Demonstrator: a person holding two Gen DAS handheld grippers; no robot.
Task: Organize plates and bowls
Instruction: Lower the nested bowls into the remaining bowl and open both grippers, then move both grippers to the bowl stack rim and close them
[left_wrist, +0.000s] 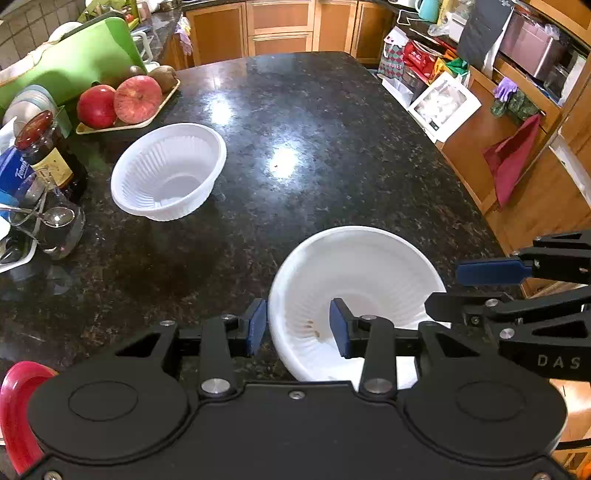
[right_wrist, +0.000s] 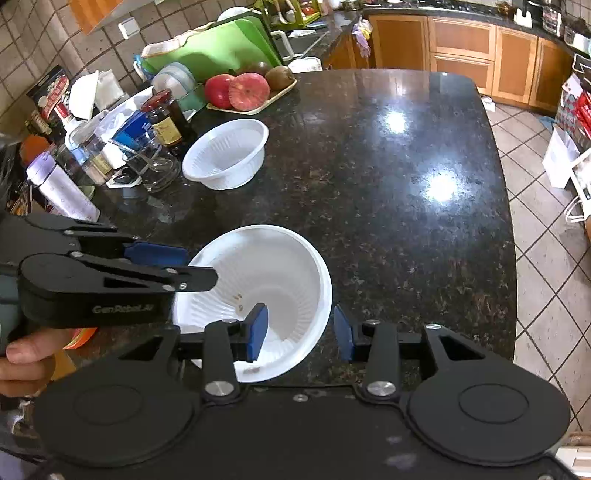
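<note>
near bowl (left_wrist: 354, 273) rim straddled by both grippers; contact perhaps hidden.

Your left gripper (left_wrist: 298, 328) has a black plastic body with two round raised discs on its housing, and silver screws sit at the joints of its linkage arms. Its fingers (left_wrist: 257, 325) carry blue pads. Your right gripper (right_wrist: 301, 332) has the same build: black body, two discs, silver screws, blue pads. At the right edge of the left wrist view its side shows white letters "DAS". In the right wrist view, the side of the left gripper shows grey lettering "GenRobot.AI". Your hand (right_wrist: 26, 356) appears at the lower left there, holding a dark grey-green handle.
</note>
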